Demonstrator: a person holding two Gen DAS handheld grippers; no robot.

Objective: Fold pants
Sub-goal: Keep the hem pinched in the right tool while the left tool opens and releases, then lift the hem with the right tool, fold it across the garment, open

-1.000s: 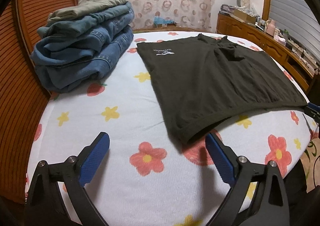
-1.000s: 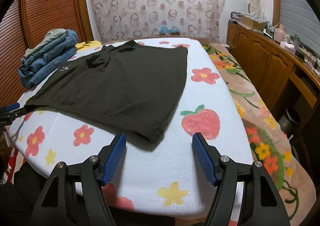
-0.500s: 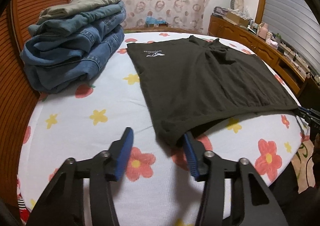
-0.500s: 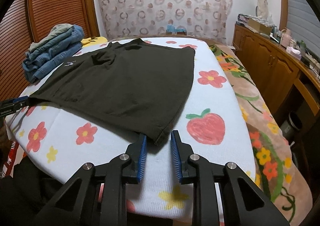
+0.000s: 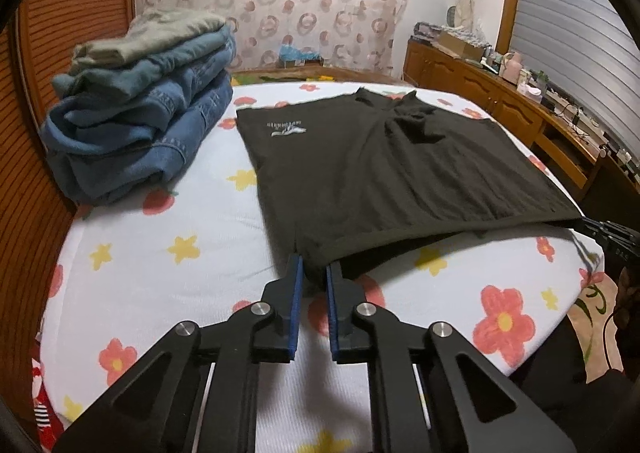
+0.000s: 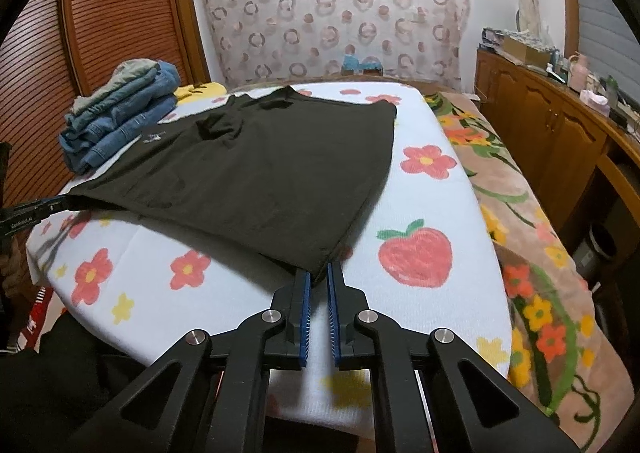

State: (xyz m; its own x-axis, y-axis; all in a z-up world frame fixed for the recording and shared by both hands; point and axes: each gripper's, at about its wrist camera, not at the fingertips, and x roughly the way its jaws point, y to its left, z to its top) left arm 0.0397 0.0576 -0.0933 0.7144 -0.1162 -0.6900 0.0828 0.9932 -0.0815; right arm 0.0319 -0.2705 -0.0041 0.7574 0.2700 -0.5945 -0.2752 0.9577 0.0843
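Dark olive pants with a small white logo lie spread flat on the flowered bed cover. My left gripper is shut on the near left corner of the pants' hem. My right gripper is shut on the near right corner of the same pants. The hem between the two corners is lifted a little off the cover. The right gripper also shows at the right edge of the left wrist view, and the left gripper at the left edge of the right wrist view.
A stack of folded jeans sits at the bed's far left by the slatted wooden doors. A wooden cabinet with clutter on top runs along the right. A floral blanket lies over the bed's right side.
Both grippers moved forward to the pants' near corners and closed from wide open to shut on the hem. The hem has risen slightly.
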